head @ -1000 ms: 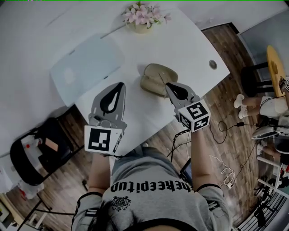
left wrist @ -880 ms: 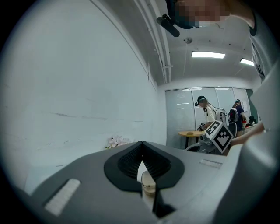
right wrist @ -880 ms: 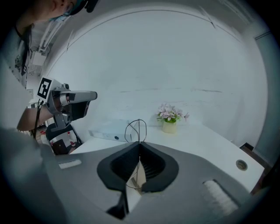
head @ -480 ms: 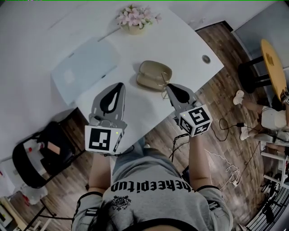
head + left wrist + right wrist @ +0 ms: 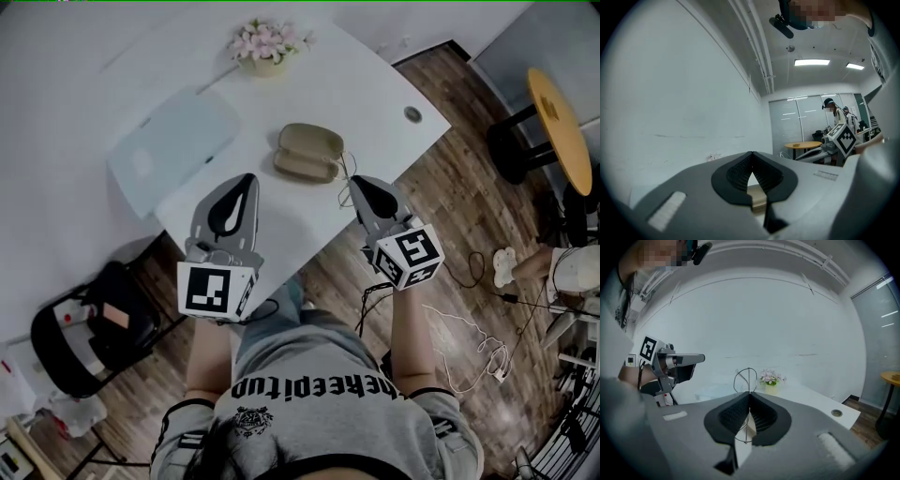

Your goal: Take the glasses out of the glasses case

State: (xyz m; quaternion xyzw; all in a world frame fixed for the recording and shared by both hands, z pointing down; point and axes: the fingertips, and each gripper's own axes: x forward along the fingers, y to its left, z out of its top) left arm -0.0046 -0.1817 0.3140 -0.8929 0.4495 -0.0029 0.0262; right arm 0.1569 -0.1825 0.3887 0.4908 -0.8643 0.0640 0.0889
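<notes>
- Right gripper (image 5: 352,181): I read its jaws as pressed together on the thin wire frame of the glasses (image 5: 344,186). In the right gripper view the wire runs straight up the seam between the pads, and one lens loop stands above the tips.
- Glasses: outside the glasses case (image 5: 307,152), carried by the right gripper near the case's right end and over the table's (image 5: 375,98) near edge. I cannot tell from the head view whether the frame touches the case rim.
- Glasses case: lies open on the table, both beige halves facing up, about midway between the far edge and the near edge. Nothing shows inside it.
- Left gripper (image 5: 250,177): jaws together at the tips, nothing clamped between them. It hangs over the near edge, to the left of the case and apart from it.
- Left gripper view: mostly white wall and ceiling, with the right gripper's marker cube at the right side.
- Flower pot (image 5: 265,44): stands at the table's far edge, well apart from the case.
- Pale translucent mat (image 5: 173,148): lies flat toward the table's left edge.
- Round cable hole (image 5: 412,113): near the table's right corner.
</notes>
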